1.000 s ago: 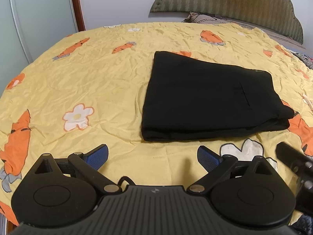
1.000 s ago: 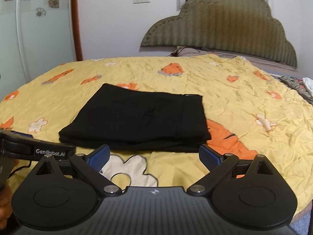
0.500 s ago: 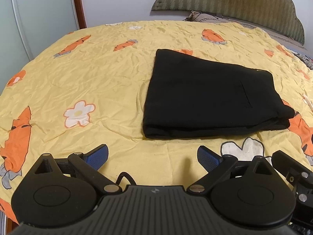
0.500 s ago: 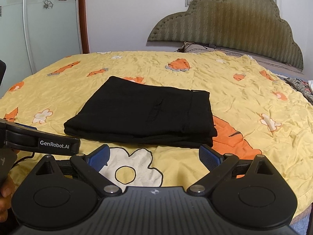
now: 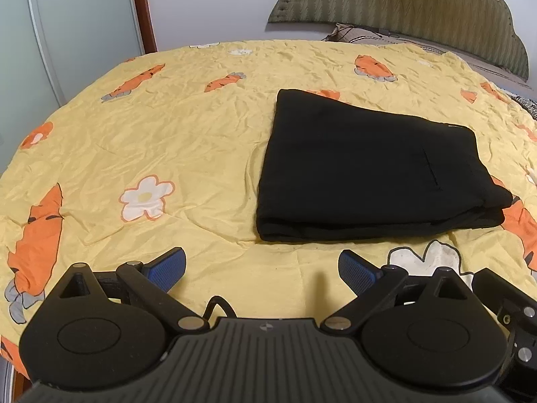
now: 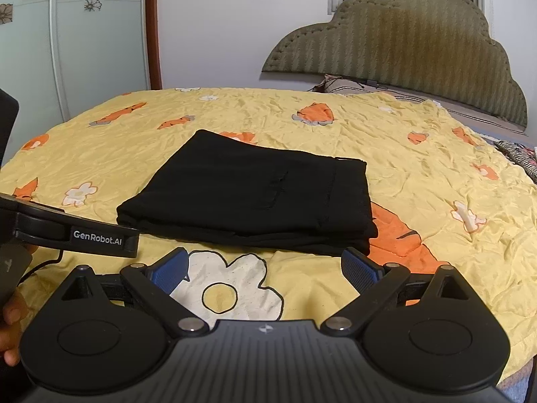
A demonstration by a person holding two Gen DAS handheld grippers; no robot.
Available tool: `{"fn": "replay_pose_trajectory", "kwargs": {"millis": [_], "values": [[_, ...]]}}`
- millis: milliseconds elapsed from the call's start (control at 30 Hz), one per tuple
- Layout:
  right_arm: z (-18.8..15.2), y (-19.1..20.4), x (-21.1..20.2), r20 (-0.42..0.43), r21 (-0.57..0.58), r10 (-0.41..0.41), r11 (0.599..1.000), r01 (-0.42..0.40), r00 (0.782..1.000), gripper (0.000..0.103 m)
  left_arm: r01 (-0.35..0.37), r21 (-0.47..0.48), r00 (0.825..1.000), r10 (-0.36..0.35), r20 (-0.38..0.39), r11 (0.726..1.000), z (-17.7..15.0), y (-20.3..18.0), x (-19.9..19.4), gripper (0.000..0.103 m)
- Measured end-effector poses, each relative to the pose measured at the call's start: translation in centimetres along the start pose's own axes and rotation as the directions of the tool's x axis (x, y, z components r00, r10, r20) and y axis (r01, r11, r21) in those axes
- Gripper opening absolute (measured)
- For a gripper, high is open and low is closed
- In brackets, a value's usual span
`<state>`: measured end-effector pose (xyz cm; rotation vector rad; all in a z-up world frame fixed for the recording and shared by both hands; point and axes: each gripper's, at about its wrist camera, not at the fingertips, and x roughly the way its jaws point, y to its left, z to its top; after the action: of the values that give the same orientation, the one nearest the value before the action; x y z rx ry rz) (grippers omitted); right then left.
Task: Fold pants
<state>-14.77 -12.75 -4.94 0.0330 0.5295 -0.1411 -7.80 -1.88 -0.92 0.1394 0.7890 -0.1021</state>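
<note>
The black pants (image 5: 365, 171) lie folded into a compact rectangle on the yellow bedspread (image 5: 188, 141). They also show in the right wrist view (image 6: 255, 201). My left gripper (image 5: 261, 268) is open and empty, held above the bedspread in front of the pants' near edge and apart from them. My right gripper (image 6: 265, 268) is open and empty, just short of the pants' near edge. The left gripper's body (image 6: 77, 233) shows at the left of the right wrist view.
The bedspread (image 6: 436, 181) has carrot and flower prints and is wrinkled. A padded headboard (image 6: 396, 40) and pillows stand at the far side. A glass wardrobe door (image 6: 77, 40) stands at the left. The bed's edge runs close under both grippers.
Both grippers have drawn back and up a little from the folded pants. The pants have not moved. Both grippers stay open.
</note>
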Motion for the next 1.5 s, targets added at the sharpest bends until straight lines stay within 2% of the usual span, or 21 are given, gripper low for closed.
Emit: {"fn": "replay_pose_trajectory", "kwargs": {"millis": [1233, 1500], "values": [[-0.26, 0.74, 0.04, -0.007, -0.054, 0.016, 0.998, -0.017, 1.0, 0.098, -0.008, 0.013, 1.0, 0.008, -0.005, 1.0, -0.42, 0.0, 0.19, 0.099], [-0.47, 0.95, 0.29, -0.01, -0.067, 0.021, 0.998, -0.022, 1.0, 0.098, -0.015, -0.013, 1.0, 0.015, 0.002, 1.0, -0.38, 0.55, -0.01, 0.099]]}}
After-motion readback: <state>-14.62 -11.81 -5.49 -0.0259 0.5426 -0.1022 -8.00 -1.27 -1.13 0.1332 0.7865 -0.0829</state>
